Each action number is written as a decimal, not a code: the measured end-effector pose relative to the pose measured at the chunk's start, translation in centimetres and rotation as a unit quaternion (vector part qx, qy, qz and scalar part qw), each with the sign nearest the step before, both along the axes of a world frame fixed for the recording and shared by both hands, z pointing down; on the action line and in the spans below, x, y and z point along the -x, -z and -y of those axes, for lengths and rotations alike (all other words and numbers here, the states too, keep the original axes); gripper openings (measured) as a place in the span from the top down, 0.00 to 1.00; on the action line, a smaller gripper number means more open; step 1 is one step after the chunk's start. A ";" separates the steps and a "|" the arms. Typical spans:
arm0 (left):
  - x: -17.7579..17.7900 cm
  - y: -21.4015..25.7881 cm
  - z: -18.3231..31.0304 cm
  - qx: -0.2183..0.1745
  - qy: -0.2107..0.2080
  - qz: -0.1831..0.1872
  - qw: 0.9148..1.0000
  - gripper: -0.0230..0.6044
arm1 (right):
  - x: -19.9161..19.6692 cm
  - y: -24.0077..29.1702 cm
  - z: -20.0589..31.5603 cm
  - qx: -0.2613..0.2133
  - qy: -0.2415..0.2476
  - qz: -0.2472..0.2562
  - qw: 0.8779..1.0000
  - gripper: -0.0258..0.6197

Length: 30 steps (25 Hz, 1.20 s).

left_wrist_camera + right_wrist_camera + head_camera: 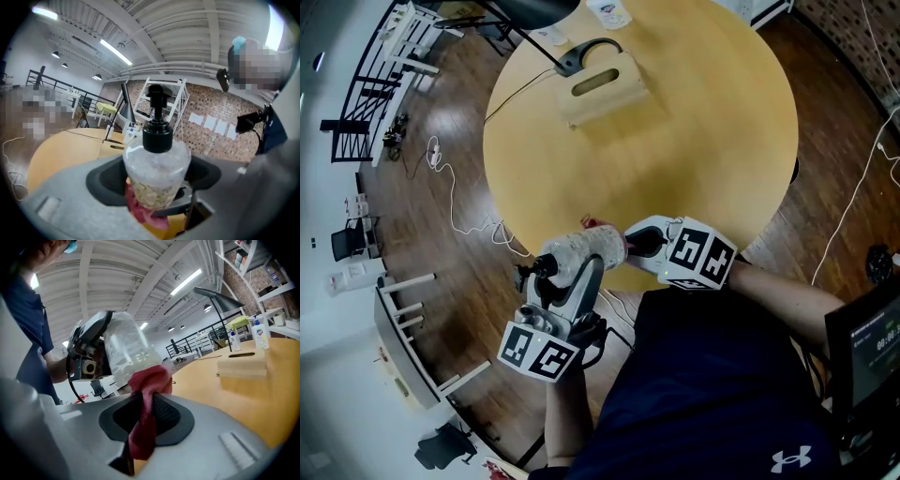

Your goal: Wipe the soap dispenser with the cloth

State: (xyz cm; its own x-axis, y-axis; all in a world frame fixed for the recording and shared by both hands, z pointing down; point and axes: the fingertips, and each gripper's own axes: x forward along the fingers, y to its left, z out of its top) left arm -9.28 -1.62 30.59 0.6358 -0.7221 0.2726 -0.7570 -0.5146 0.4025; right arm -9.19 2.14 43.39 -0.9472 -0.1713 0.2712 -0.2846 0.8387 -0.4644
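A clear soap dispenser (579, 253) with a black pump lies sideways above the round table's near edge, and my left gripper (572, 270) is shut on its body. In the left gripper view the bottle (157, 171) stands between the jaws, its pump (156, 117) pointing away, with the red cloth (140, 214) under its base. My right gripper (636, 242) is shut on the red cloth (146, 399), which is bunched and pressed against the bottle's (129, 352) bottom end. In the head view the cloth (616, 246) shows as a small red patch between the bottle and the right jaws.
The round wooden table (712, 141) carries a pale wooden box with a slot (602, 86) and a black lamp base (572, 61) at its far side. White cables (450, 202) trail on the wood floor at left. A dark screen (865, 342) stands at right.
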 end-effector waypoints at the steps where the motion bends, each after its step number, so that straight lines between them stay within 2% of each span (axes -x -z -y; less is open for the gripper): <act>1: 0.0 -0.1 0.2 -0.002 0.003 0.000 1.000 0.39 | 0.5 0.1 -0.8 0.001 0.010 0.003 1.000 0.85; 4: 0.7 -1.3 1.0 -0.001 0.016 0.023 1.000 0.39 | 0.5 0.0 -2.5 0.010 0.021 0.007 1.000 0.85; 6: 1.6 -2.5 1.5 0.003 0.026 0.042 0.999 0.39 | -0.5 0.0 -2.8 0.016 0.012 0.015 1.000 0.85; 9: 3.1 -5.1 1.8 0.010 0.038 0.076 0.996 0.39 | -2.7 0.5 -1.9 0.031 -0.026 0.038 0.998 0.85; 12: 4.2 -9.4 1.6 0.024 0.038 0.121 0.992 0.39 | -5.4 -1.3 0.4 0.062 -0.095 0.019 0.993 0.85; 14: 4.6 -12.6 1.6 0.043 0.042 0.157 0.986 0.39 | -7.7 -3.6 2.2 0.089 -0.154 -0.014 0.984 0.85; 16: 5.3 -15.5 2.0 0.063 0.053 0.181 0.980 0.39 | -10.4 -5.8 3.7 0.116 -0.213 -0.056 0.968 0.85; 19: 6.0 -19.0 2.8 0.087 0.072 0.198 0.974 0.39 | -13.5 -8.6 5.3 0.143 -0.261 -0.108 0.949 0.85; 24: 5.6 -22.7 4.3 0.095 0.063 0.224 0.968 0.39 | -14.8 -12.4 7.5 0.149 -0.253 -0.181 0.939 0.85; 30: 5.3 -26.1 5.0 0.095 0.059 0.245 0.963 0.39 | -14.2 -16.7 9.0 0.145 -0.240 -0.249 0.927 0.84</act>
State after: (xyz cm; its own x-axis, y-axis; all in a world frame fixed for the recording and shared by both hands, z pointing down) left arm -14.53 -6.59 56.66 0.3134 -0.6892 0.6533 -0.9288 -0.3657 0.0598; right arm 5.00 -6.85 60.10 -0.5254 -0.3915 0.7554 -0.8325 0.4201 -0.3613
